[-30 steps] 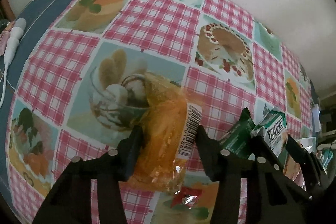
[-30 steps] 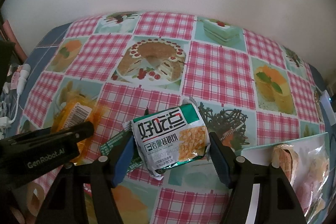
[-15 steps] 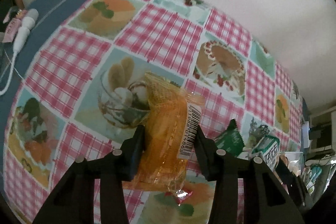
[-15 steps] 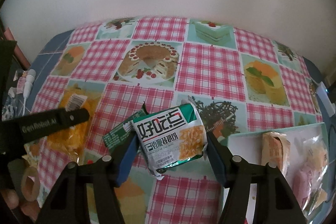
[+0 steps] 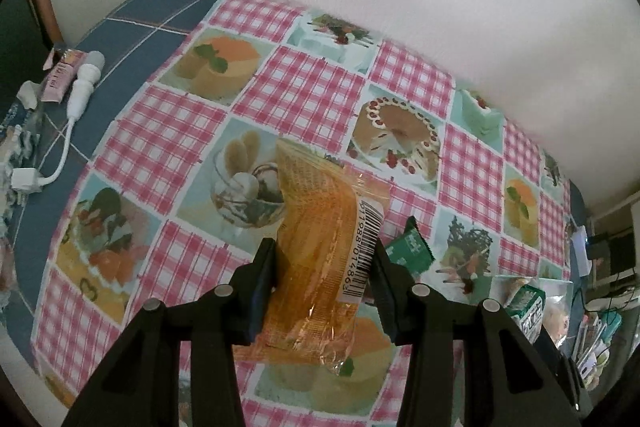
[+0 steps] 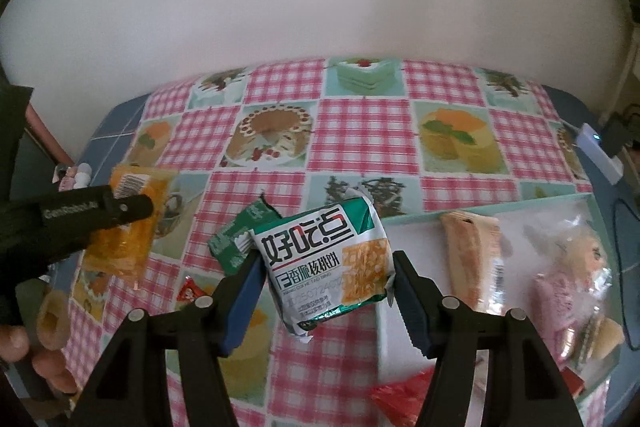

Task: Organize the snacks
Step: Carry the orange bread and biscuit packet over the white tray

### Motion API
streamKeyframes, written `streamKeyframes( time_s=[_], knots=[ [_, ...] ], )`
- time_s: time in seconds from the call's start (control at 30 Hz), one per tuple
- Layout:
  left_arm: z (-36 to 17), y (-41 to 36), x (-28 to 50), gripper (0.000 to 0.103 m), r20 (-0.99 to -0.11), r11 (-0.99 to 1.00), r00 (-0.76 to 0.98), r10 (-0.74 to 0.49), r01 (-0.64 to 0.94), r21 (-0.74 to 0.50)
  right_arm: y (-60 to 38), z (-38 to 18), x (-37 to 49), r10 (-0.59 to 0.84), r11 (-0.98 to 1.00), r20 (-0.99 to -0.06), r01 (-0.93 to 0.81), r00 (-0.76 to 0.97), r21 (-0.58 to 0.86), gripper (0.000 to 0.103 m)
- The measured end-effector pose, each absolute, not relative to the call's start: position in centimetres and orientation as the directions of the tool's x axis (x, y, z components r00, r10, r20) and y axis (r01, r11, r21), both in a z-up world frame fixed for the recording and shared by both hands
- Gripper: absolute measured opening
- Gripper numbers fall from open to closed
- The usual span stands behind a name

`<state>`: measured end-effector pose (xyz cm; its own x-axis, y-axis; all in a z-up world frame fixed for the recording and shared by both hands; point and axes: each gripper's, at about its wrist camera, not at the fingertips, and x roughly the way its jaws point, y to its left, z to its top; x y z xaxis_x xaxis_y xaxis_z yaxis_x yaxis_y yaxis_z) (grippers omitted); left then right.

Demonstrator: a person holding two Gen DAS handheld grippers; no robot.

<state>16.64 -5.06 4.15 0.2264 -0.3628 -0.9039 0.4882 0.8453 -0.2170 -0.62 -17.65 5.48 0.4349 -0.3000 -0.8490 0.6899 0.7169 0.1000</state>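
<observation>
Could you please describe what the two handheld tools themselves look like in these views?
Both are matte black plastic. The left tool and right tool each have two angular, strutted fingers with silver round rivets and dark blue ribbed pads. Seen from the right wrist view, the left one's side carries white "GenRobot.AI" lettering. A bare hand holds it; no cables or sleeves show.

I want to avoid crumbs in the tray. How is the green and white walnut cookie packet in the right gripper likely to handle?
The walnut cookie packet is probably light: it hangs between the right gripper fingers without sagging. Its glossy film looks slippery, and it sits tilted. The puffed pack likely holds brittle cookies, so a hard squeeze may crack them.
</observation>
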Motion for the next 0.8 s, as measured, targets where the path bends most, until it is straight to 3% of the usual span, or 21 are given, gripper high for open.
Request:
streamKeyframes(
  time_s=[0.8],
  knots=[
    [8.3, -9.8, 5.7, 0.047, -0.876, 0.748, 0.219, -0.43, 0.63, -0.21, -19.6, 8.5, -11.9, -0.378, 0.581, -0.814, 0.797, 0.441, 0.162, 0.066]
  ],
)
